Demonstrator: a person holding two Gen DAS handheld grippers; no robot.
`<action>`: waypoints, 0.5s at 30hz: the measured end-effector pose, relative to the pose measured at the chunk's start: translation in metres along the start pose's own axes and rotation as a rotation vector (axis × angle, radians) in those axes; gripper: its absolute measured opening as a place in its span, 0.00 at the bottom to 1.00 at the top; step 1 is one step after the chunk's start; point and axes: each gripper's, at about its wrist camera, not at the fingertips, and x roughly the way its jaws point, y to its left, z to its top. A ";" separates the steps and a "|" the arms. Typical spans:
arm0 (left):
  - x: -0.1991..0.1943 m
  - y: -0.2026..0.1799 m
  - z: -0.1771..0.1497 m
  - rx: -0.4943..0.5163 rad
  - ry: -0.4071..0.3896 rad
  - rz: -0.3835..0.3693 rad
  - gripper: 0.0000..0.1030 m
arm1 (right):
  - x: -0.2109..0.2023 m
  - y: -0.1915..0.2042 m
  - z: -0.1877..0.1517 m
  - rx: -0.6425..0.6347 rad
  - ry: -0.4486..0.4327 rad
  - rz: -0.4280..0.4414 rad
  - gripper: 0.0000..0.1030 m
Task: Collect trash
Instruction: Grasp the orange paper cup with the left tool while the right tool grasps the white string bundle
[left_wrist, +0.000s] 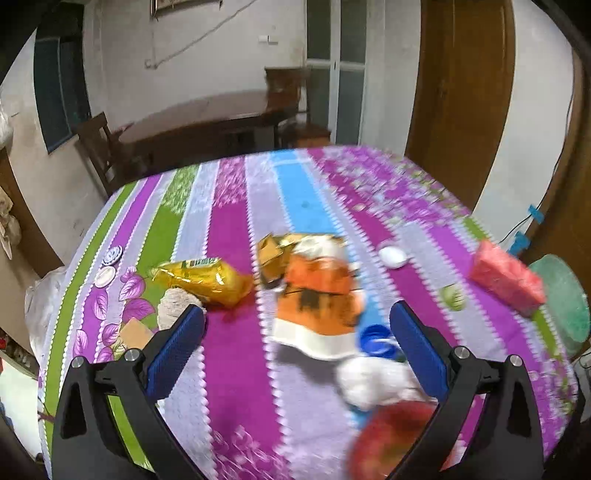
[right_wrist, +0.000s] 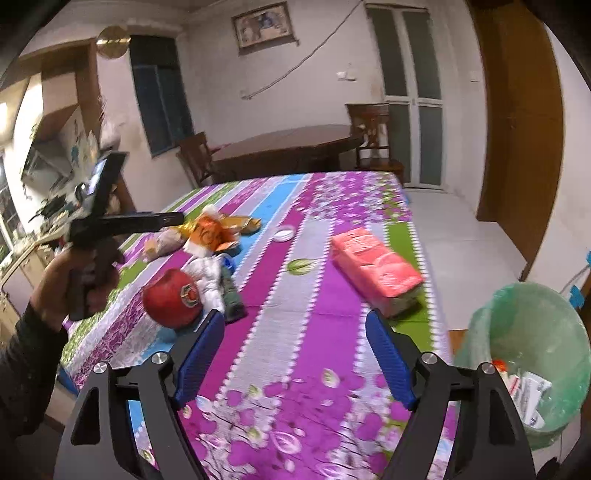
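Note:
Trash lies scattered on a striped purple tablecloth (left_wrist: 236, 350). There is a yellow snack bag (left_wrist: 207, 280), an orange-and-white wrapper (left_wrist: 317, 295), a blue cap (left_wrist: 376, 338), crumpled white tissue (left_wrist: 373, 380) and a blurred red round object (left_wrist: 391, 435). My left gripper (left_wrist: 297, 314) hangs open above the cloth, in front of the orange wrapper, with nothing between its pads. My right gripper (right_wrist: 295, 317) is open over bare cloth, with the red round object (right_wrist: 171, 299) and the tissue (right_wrist: 208, 277) to its left. A green-lined bin (right_wrist: 528, 350) with trash in it stands at the right, below the table edge.
A pink tissue pack (right_wrist: 376, 266) lies near the table's right edge. A small white lid (left_wrist: 393, 255) and two little dishes (left_wrist: 112, 254) sit on the cloth. A hand (right_wrist: 74, 280) holds the left gripper at the left. A dark wooden table (right_wrist: 288, 144) and chairs stand behind.

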 end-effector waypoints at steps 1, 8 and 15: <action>0.005 0.004 0.000 0.003 0.011 -0.003 0.94 | 0.005 0.005 0.001 -0.005 0.009 0.008 0.77; 0.034 -0.004 -0.004 0.046 0.051 -0.014 0.94 | 0.043 0.018 0.008 0.008 0.051 0.087 0.77; 0.051 0.000 0.000 0.034 0.071 -0.016 0.76 | 0.070 0.030 0.015 0.006 0.093 0.135 0.76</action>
